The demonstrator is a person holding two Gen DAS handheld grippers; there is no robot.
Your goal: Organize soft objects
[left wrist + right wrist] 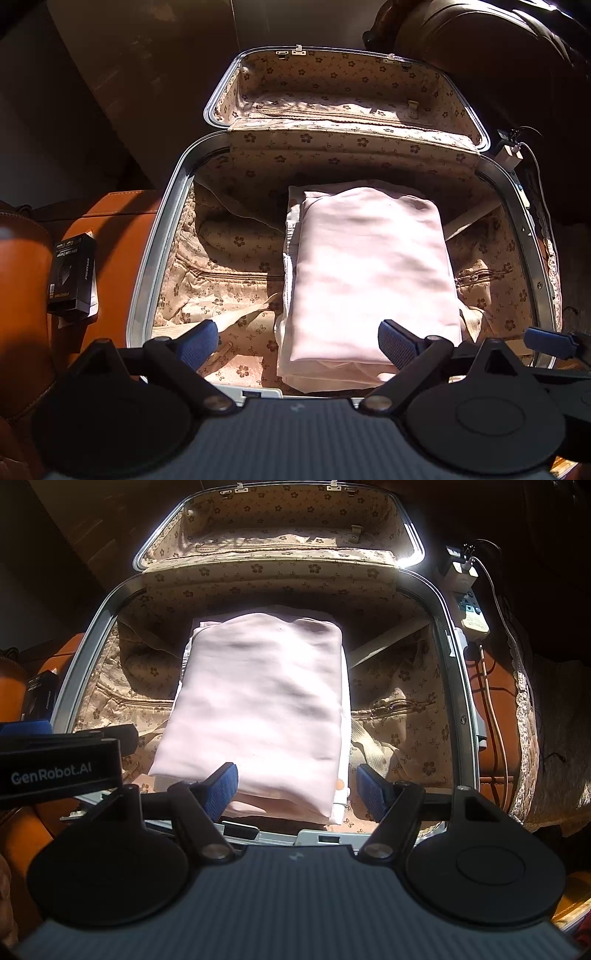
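Folded pink cloth (369,273) in suitcase (155,240): soft, light, floppy. Left gripper (299,345), right gripper (295,788) fingers apart; grip near folded edge.

Each black gripper (295,788) carries blue ribbed pads (221,786), silver pivot screws behind the jaws, and a ribbed grey body.

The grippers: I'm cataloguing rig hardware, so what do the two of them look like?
Both match: the left gripper and right gripper each have two black link arms with silver pivot pins, blue ribbed pads on the fingertips, round black discs either side and a grey ribbed body. In the right wrist view, the left gripper's black side reads "GenRobot.AI".
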